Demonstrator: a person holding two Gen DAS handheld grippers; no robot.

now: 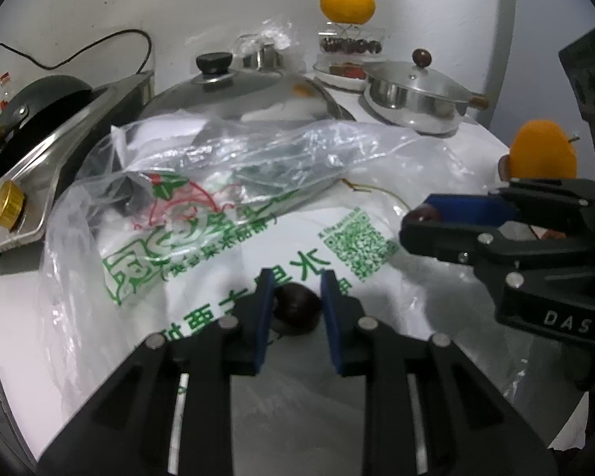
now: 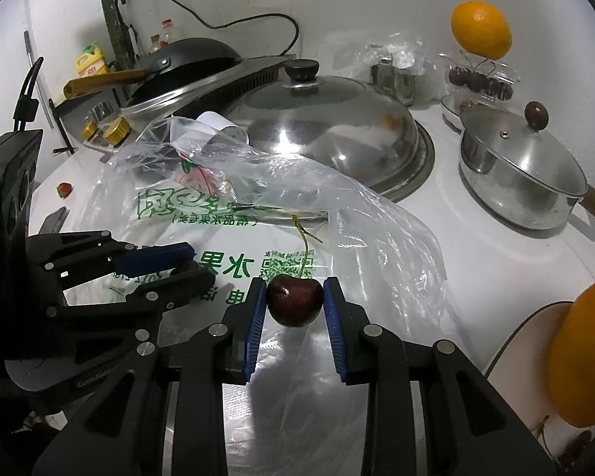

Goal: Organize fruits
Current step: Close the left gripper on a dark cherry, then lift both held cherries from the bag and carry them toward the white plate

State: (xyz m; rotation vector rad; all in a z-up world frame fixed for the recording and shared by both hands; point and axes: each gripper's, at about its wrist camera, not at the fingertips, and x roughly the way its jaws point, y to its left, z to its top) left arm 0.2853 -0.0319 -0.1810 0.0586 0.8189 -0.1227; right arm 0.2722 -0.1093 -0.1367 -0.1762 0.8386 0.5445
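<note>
Cherry [image 2: 294,304]: clamped between right gripper [image 2: 294,309] pads, stem upright. Second cherry [image 1: 297,304]: pinched in left gripper [image 1: 297,309], just left of right one.

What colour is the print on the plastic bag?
Green on the plastic bag, clearest in the right wrist view.

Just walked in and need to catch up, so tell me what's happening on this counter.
A person is sorting fruit with two handheld grippers. The right gripper is shut on a dark cherry with its stem on, above a printed plastic bag. The left gripper is shut on another cherry over the same bag. One orange sits atop a clear box of cherries at the back, near two lidded pans.
</note>
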